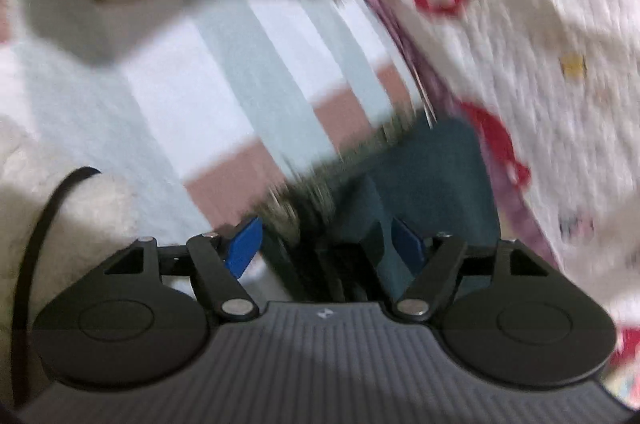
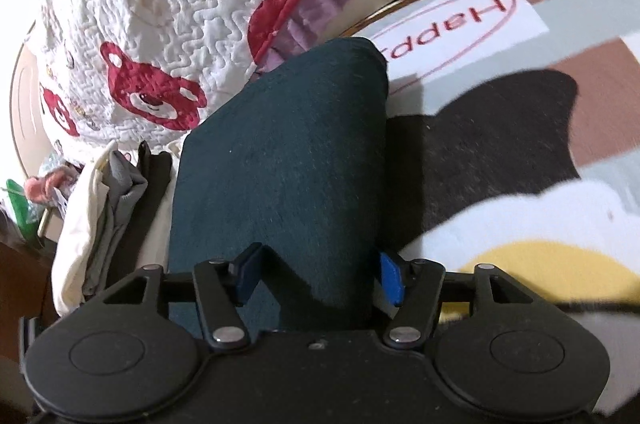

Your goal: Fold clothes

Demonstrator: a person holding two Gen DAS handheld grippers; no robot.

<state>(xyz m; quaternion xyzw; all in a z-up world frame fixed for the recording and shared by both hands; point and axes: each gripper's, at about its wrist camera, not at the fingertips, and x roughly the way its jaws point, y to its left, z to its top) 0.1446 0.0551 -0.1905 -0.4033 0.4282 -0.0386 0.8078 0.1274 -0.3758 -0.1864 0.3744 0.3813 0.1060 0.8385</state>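
left wrist: heavy motion blur | right wrist: sharp, bright, hard dark shadow on mat (image 2: 500,151) | fisheye-bent edges

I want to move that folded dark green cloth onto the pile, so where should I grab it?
Probably the near folded edge of the dark green cloth, coming in low from its near end, where the right gripper already straddles it. The layers there look thick and stacked, so one pinch should catch them all. The pile sits beside its left side.
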